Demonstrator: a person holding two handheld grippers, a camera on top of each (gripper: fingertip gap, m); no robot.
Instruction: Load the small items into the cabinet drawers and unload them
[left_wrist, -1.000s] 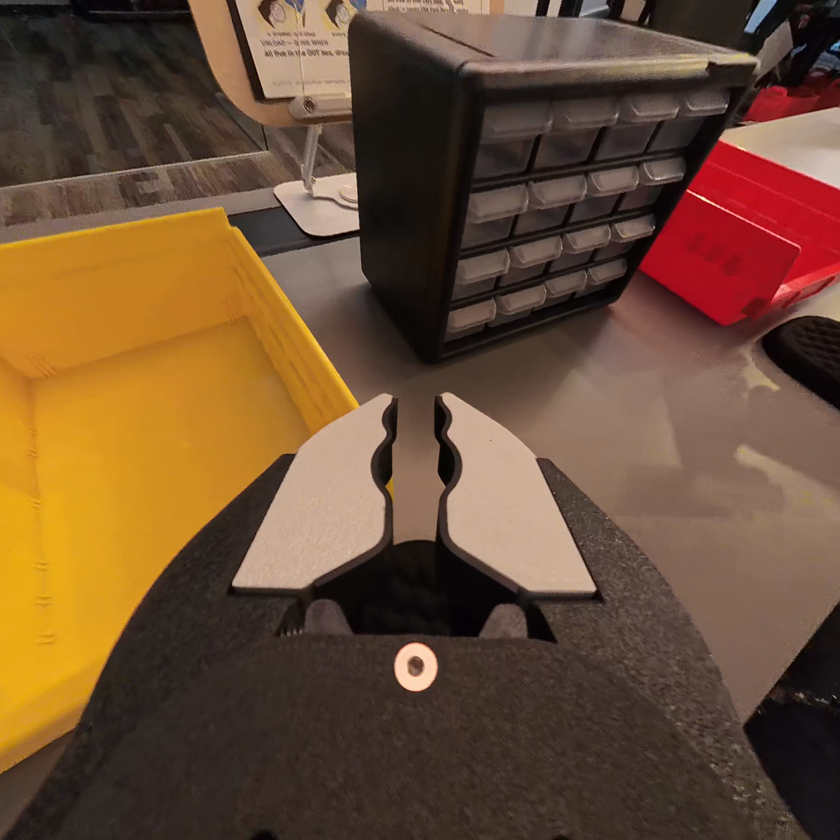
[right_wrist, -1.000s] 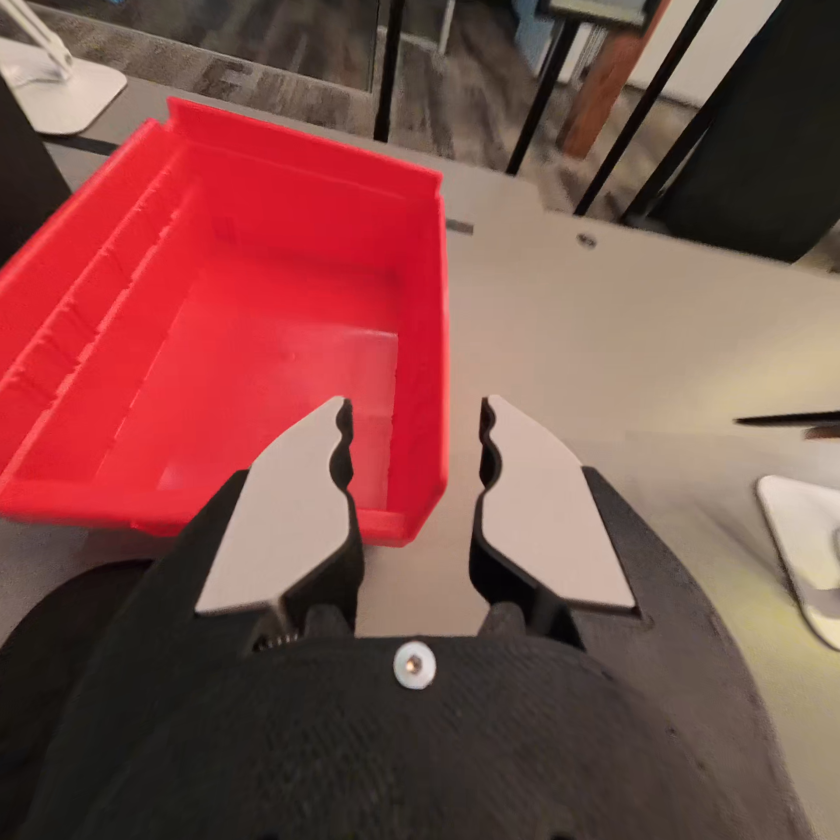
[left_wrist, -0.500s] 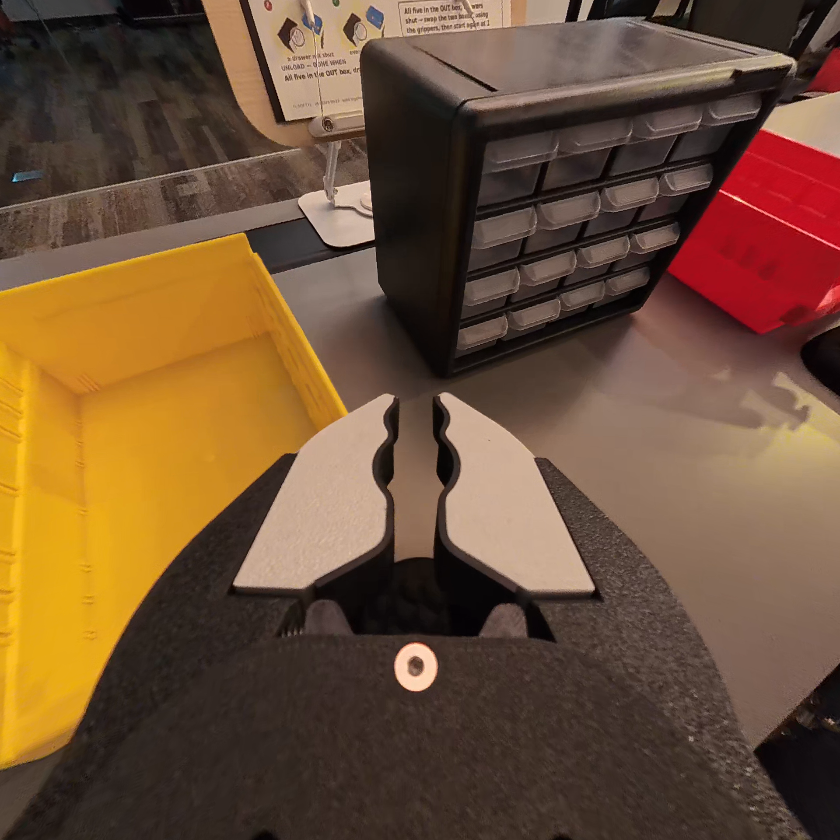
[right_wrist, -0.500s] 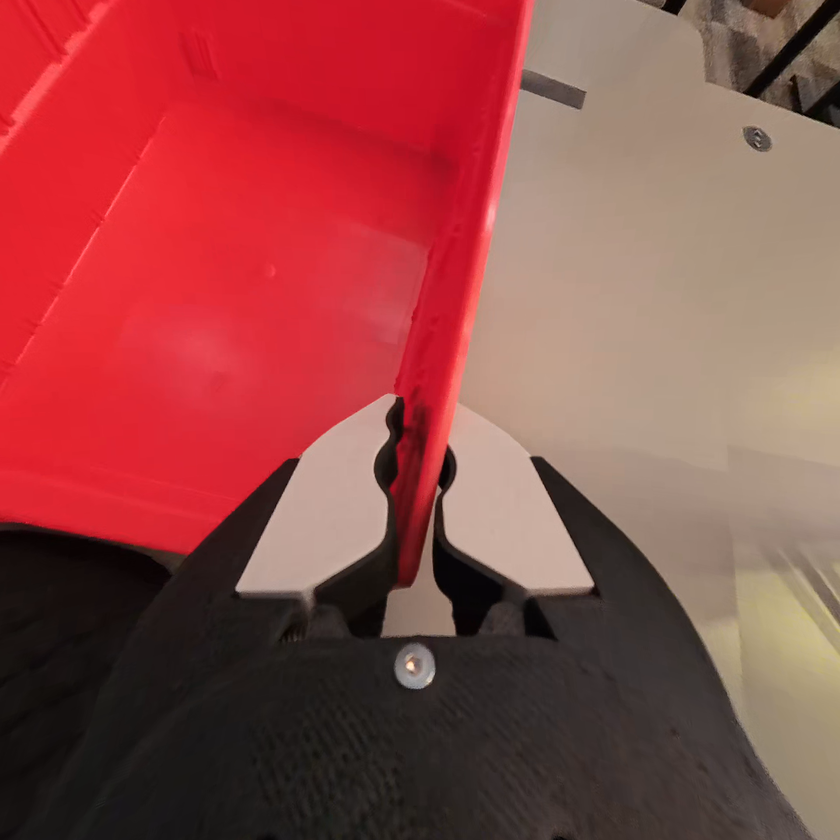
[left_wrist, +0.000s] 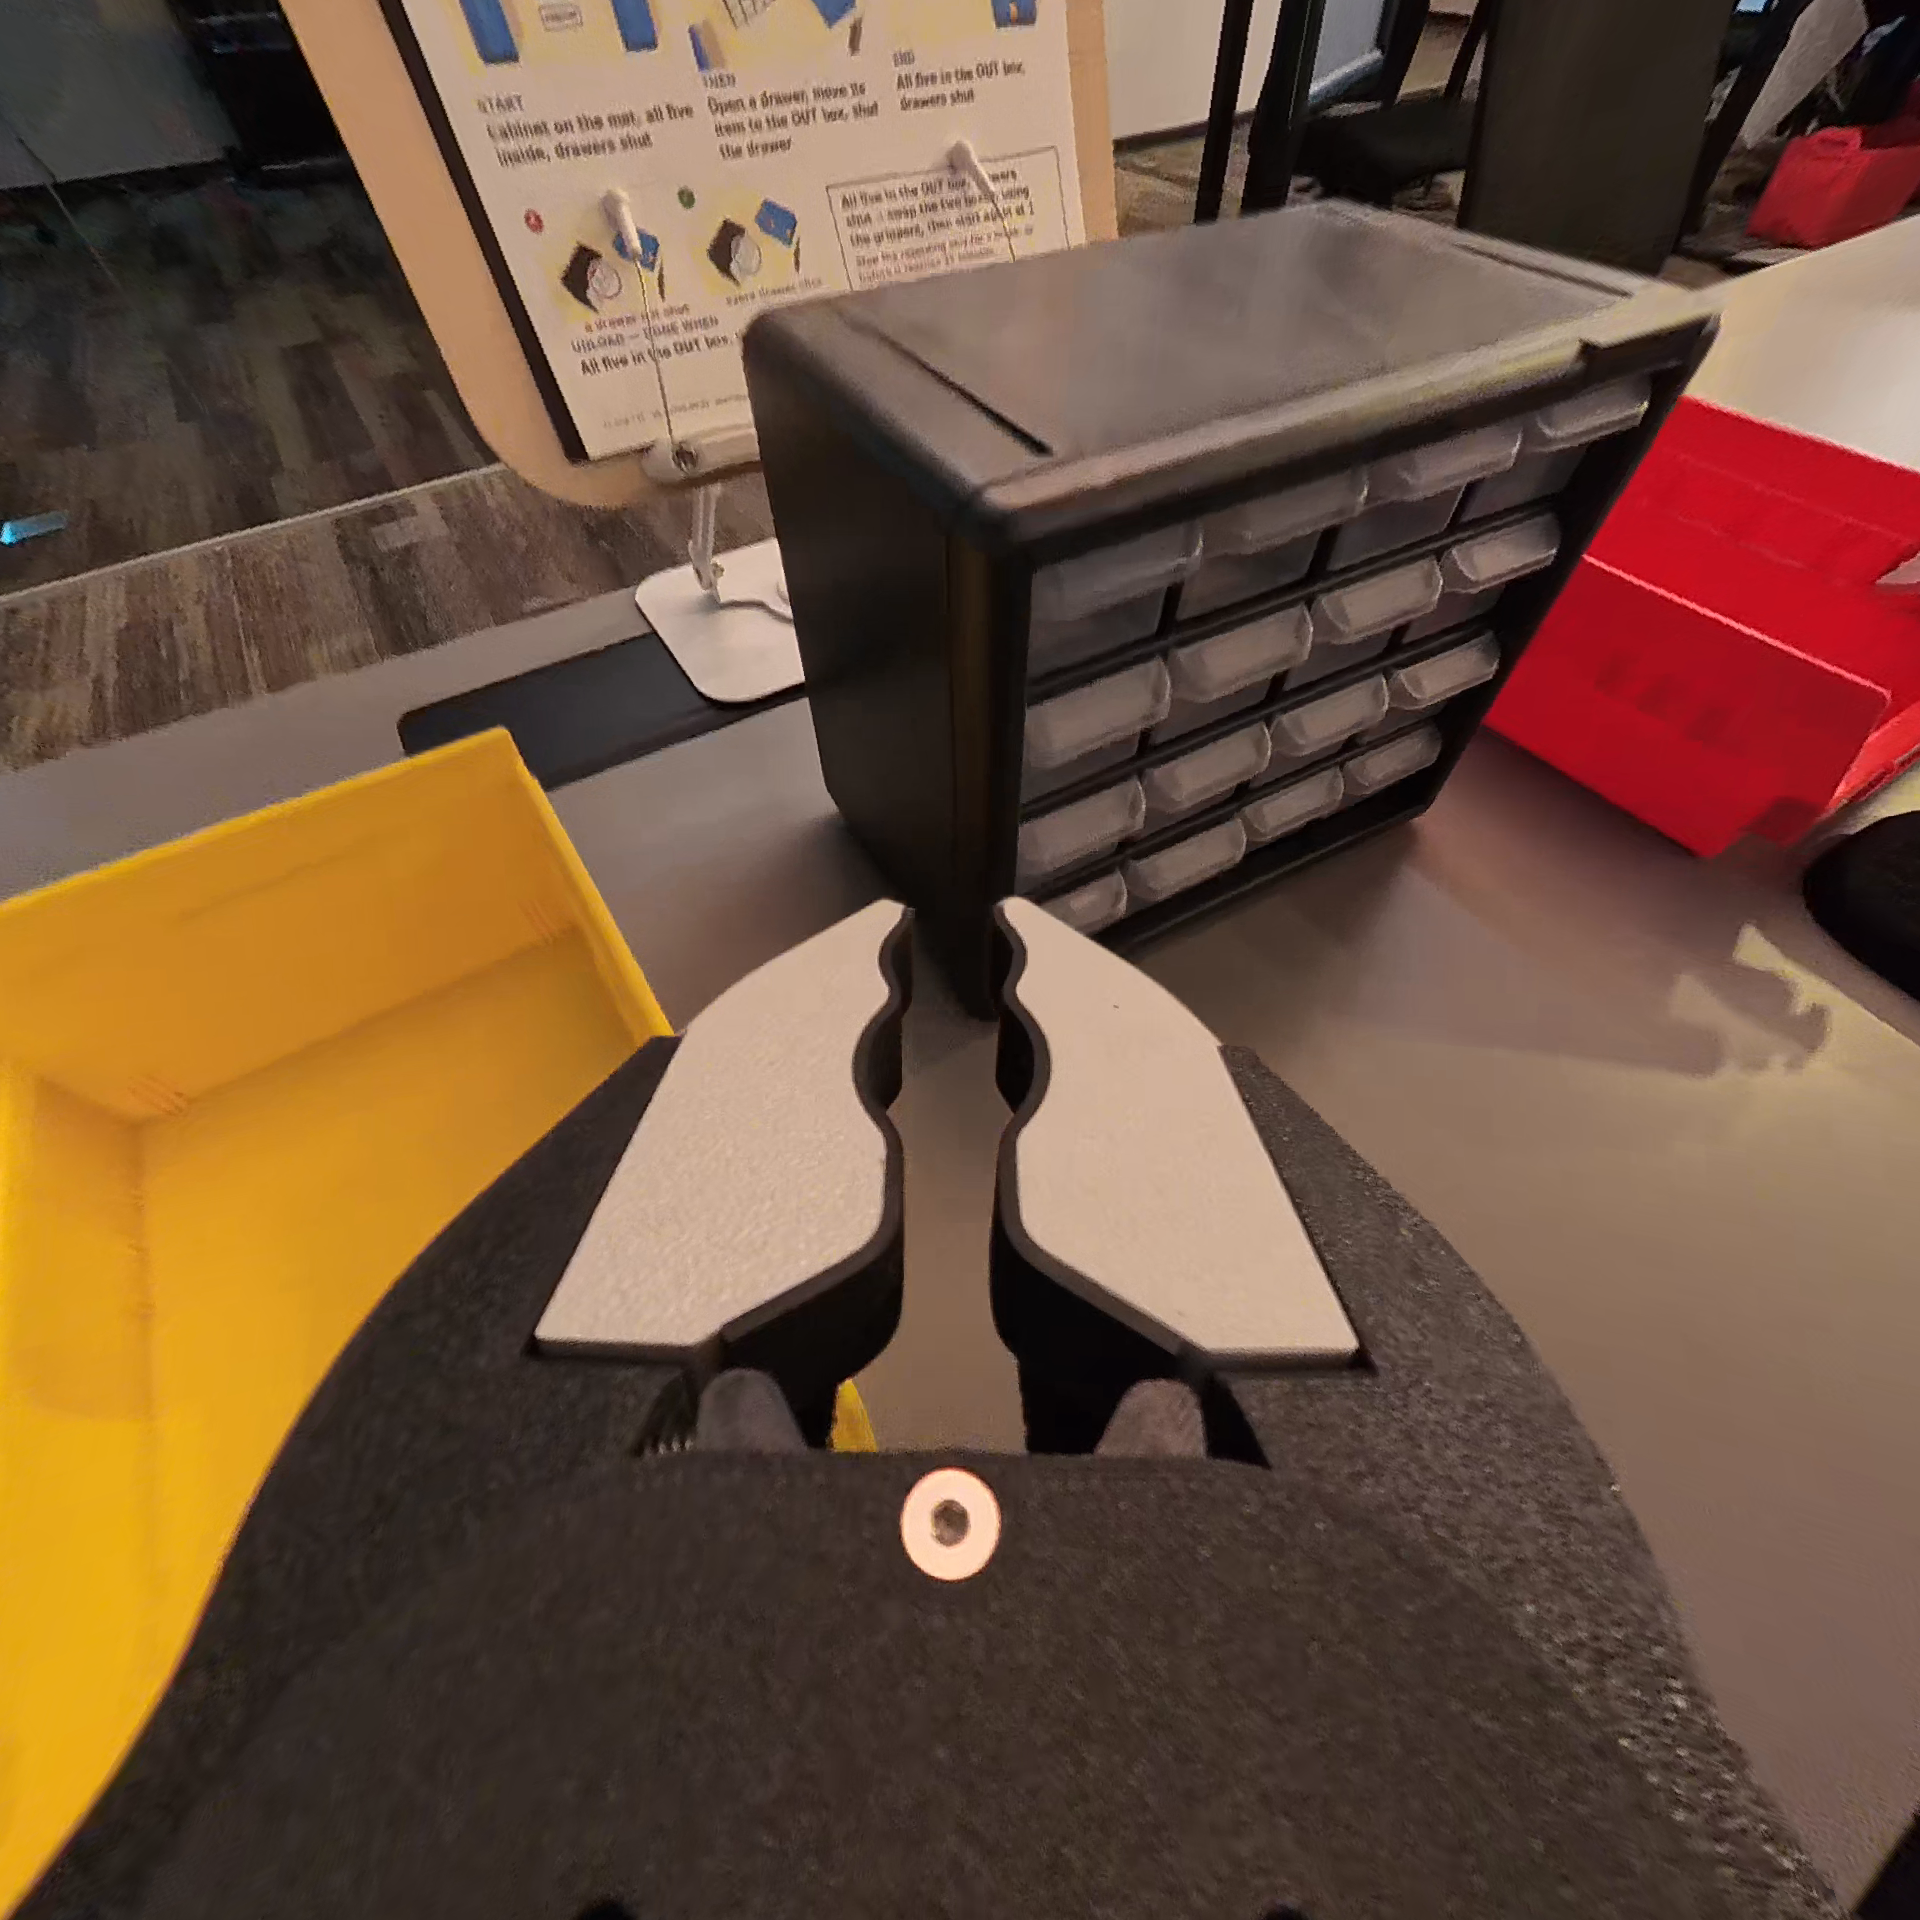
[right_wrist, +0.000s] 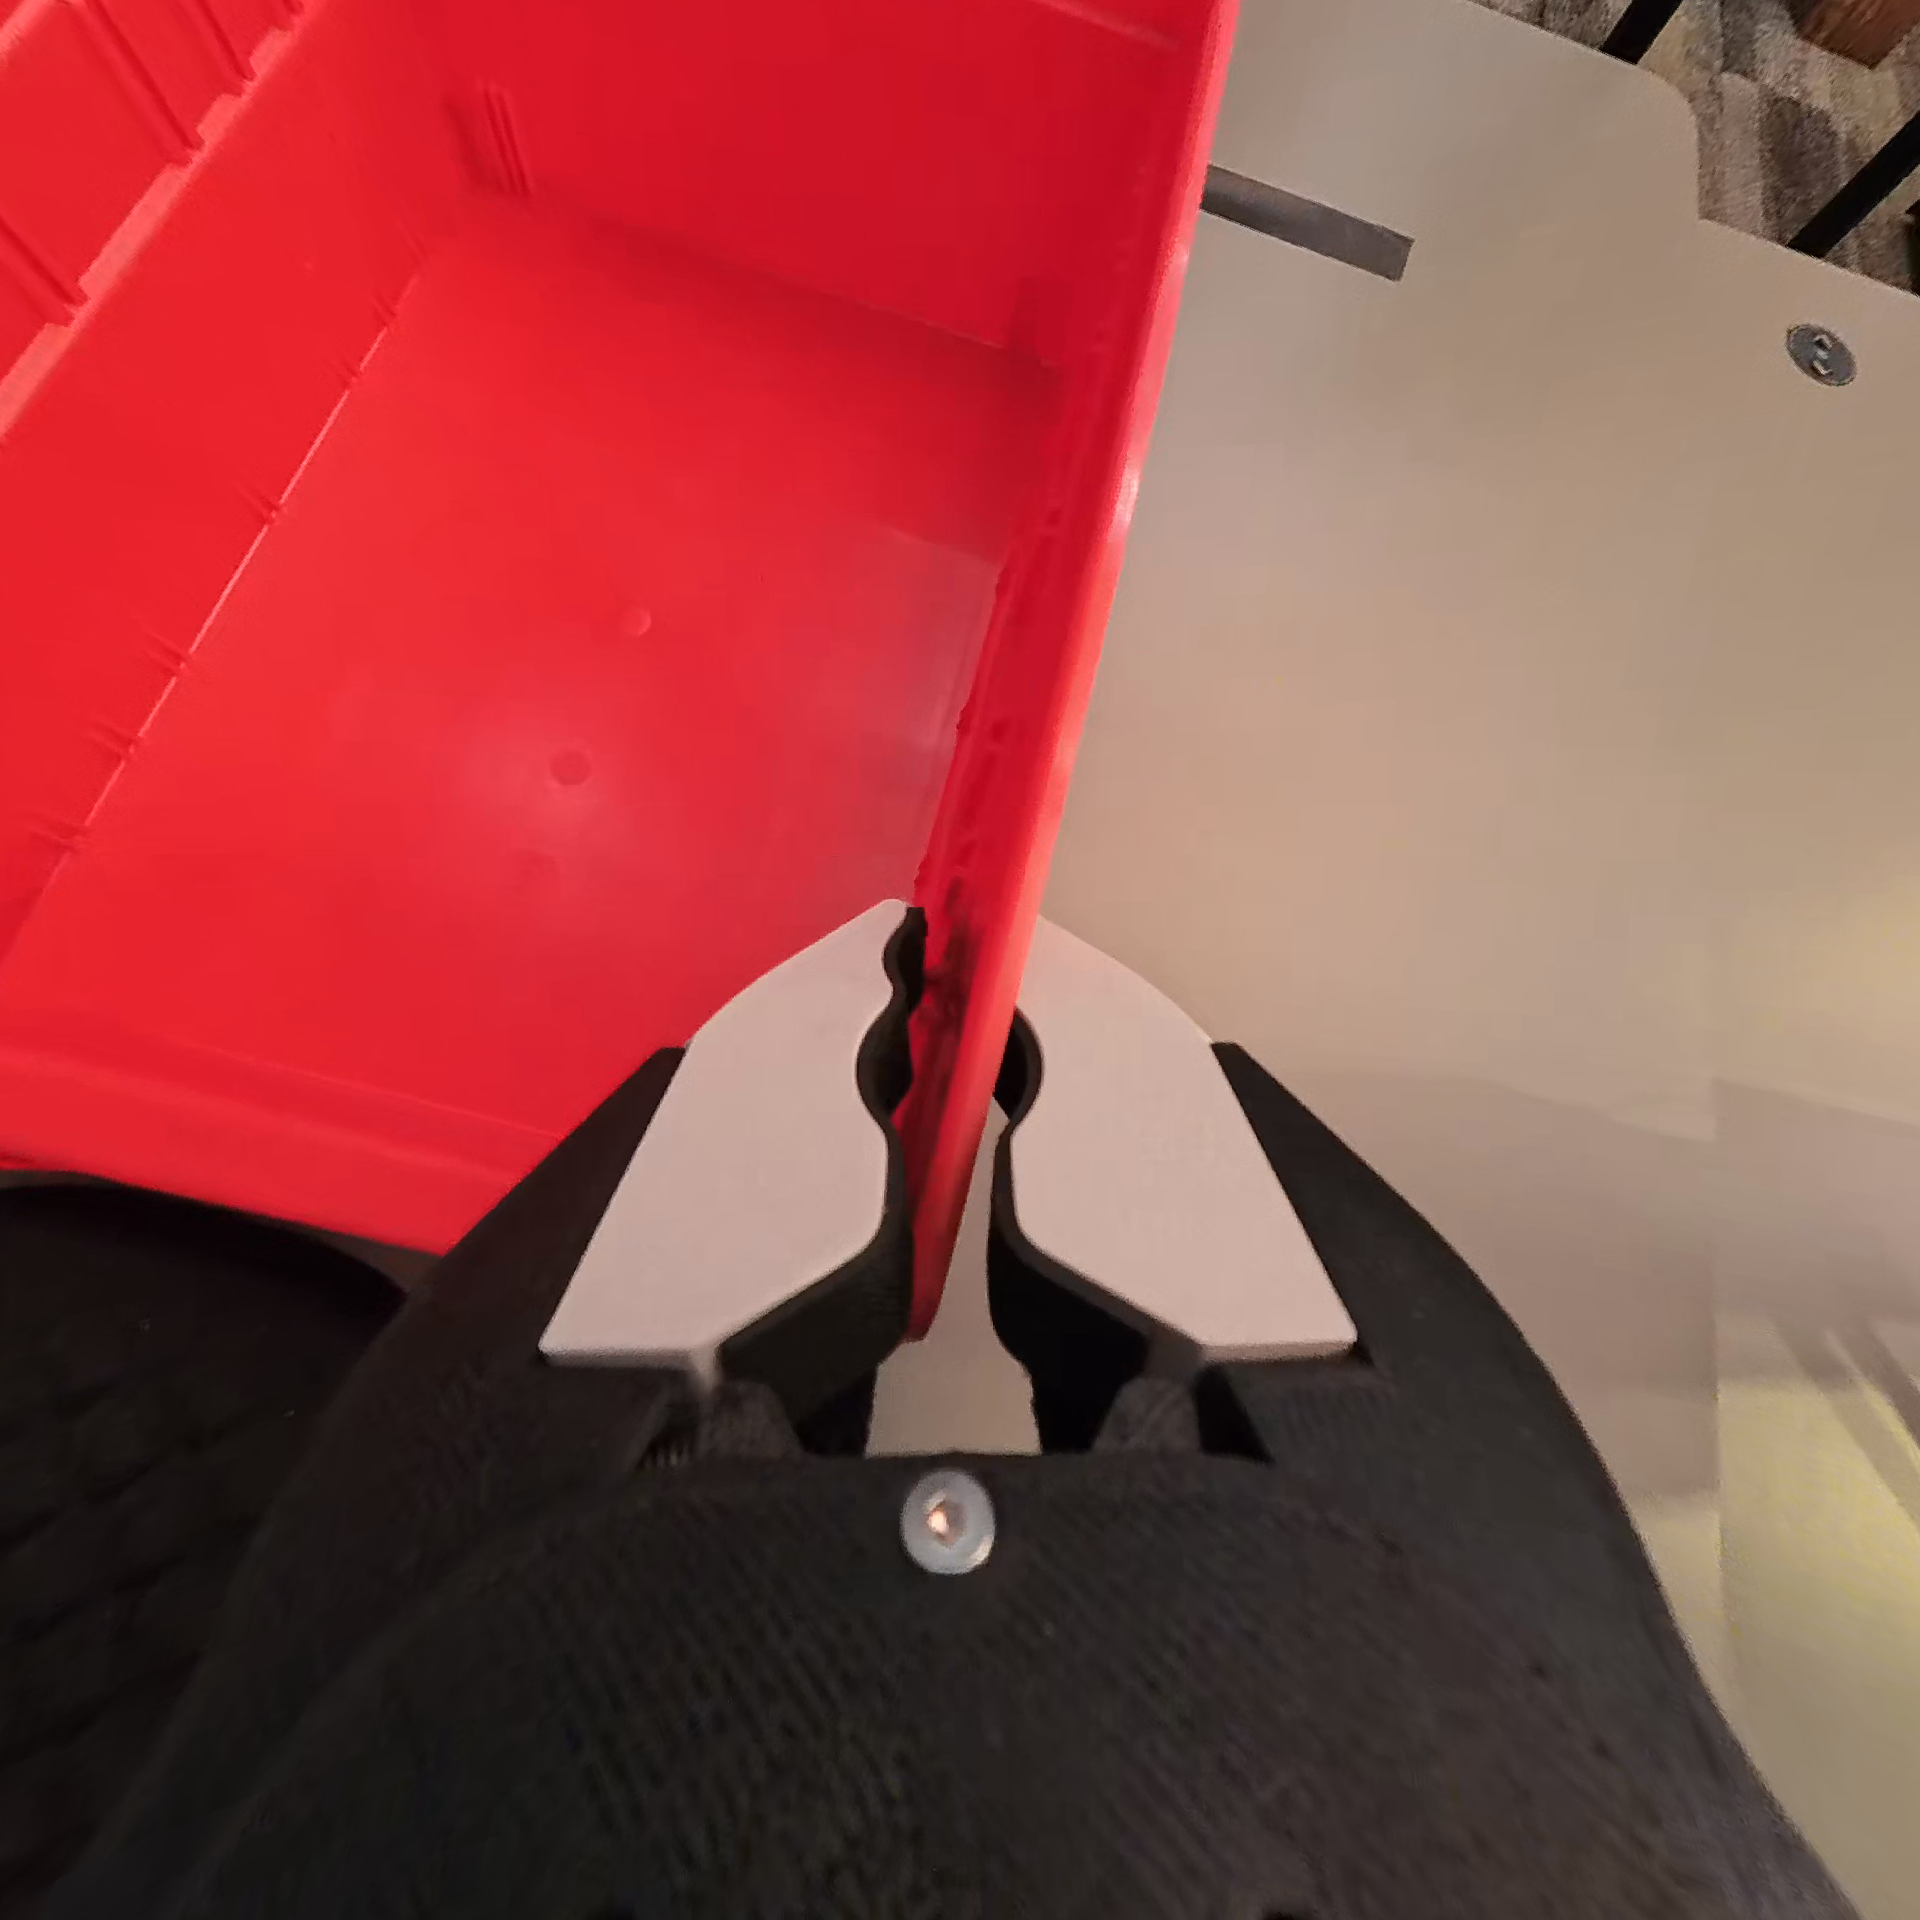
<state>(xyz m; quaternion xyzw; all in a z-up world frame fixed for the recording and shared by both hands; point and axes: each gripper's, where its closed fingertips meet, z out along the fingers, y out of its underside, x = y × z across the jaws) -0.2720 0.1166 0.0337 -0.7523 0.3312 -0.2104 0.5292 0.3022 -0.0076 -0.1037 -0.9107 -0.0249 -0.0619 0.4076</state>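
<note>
The black cabinet (left_wrist: 1195, 582) with rows of small clear drawers, all closed, stands on the grey table ahead of my left gripper (left_wrist: 953, 920). That gripper is empty, its fingers nearly together, and it hovers beside an empty yellow bin (left_wrist: 312, 883) on the left. My right gripper (right_wrist: 966, 925) is shut on the right side wall (right_wrist: 1039, 727) of an empty red bin (right_wrist: 582, 582), near its front corner. The red bin also shows at the right in the left wrist view (left_wrist: 1704, 707). No small items are in sight.
An instruction board (left_wrist: 748, 208) on a white stand (left_wrist: 727, 634) stands behind the cabinet, by a black mat (left_wrist: 582, 717). Grey table top (right_wrist: 1455, 727) lies right of the red bin, with a screw head (right_wrist: 1820, 355) near its far edge. Spacing between my two grippers at the tips: around 60 cm.
My right gripper moved onto the red bin's right wall and closed on it, and still holds it. My left gripper drew back and up a little, staying nearly closed.
</note>
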